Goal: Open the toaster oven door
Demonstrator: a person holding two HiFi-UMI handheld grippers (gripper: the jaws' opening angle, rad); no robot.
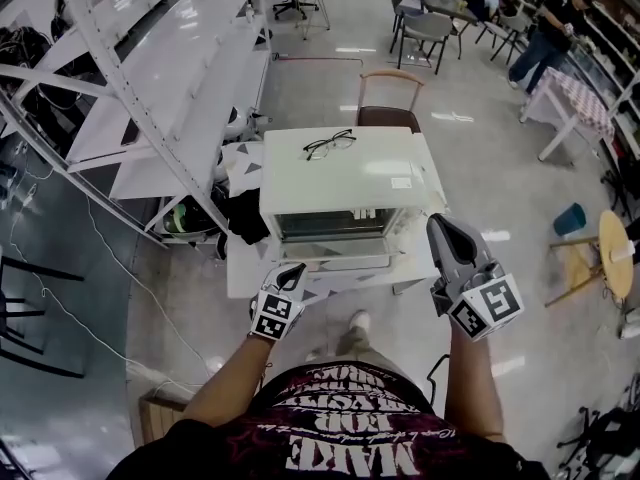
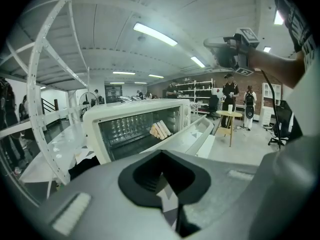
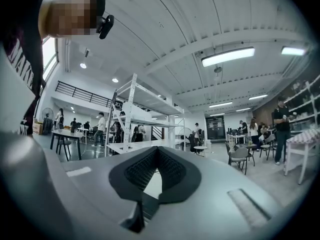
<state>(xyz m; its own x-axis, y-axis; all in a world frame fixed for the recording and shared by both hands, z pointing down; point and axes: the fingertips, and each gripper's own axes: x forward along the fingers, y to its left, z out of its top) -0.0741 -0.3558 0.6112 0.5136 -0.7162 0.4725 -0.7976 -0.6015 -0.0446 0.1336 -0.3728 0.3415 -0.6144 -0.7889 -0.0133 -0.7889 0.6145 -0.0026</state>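
Note:
A white toaster oven stands on a small white table. Its door hangs folded down flat toward me, so the dark inside shows. In the left gripper view the oven and its lowered door lie just ahead, with pale bread sticks inside. My left gripper is shut and empty, close to the door's front left corner. Off the table's right side my right gripper is raised and shut on nothing; the left gripper view shows this right gripper up high.
A pair of glasses lies on the oven's top. A wooden chair stands behind the table, and a white shelving rack runs along the left. A round wooden table is at the far right. People stand in the room's background.

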